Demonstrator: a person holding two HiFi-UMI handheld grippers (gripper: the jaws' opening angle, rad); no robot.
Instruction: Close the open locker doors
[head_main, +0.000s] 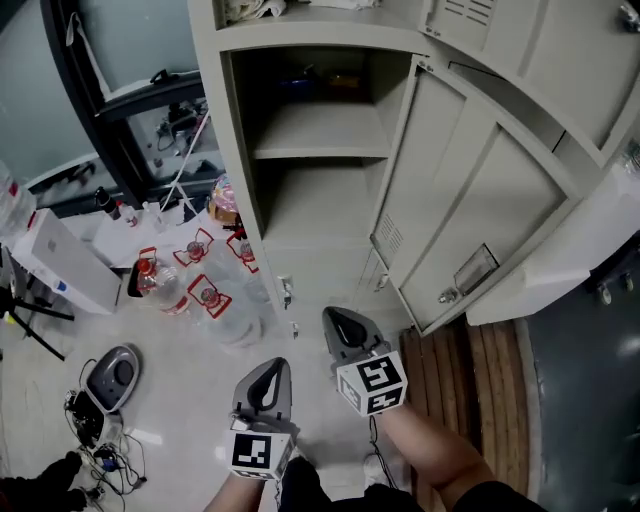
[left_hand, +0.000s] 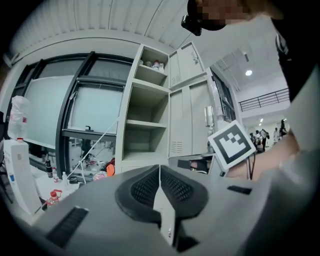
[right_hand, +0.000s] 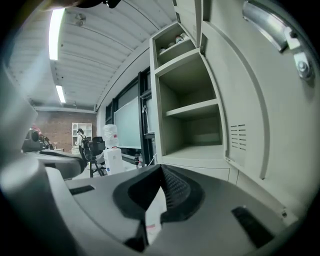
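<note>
- Head view: the locker (head_main: 300, 215) stands far, its door (head_main: 480, 200) swung wide open to the right. A shelf (head_main: 320, 135) splits the bare inside. Both hand-held grippers hang near, over the floor (head_main: 180, 400), well apart from the locker. The left hand-held gripper (head_main: 270, 378) is on the left. The right hand-held gripper (head_main: 345, 332) is just right of it and a little farther, short of the door's lower edge. Bottles (head_main: 205, 297) stand on the floor left of the locker.
- Left gripper view: its jaws are pressed together with nothing between. Beyond them is the open locker (left_hand: 145, 140), the door (left_hand: 192, 117) to its right. The right hand-held gripper's marker cube (left_hand: 231, 145) shows at the right.
- Right gripper view: its jaws are together and empty. The open locker (right_hand: 192, 130) lies ahead, and the door (right_hand: 265, 110) is close on the right.
</note>
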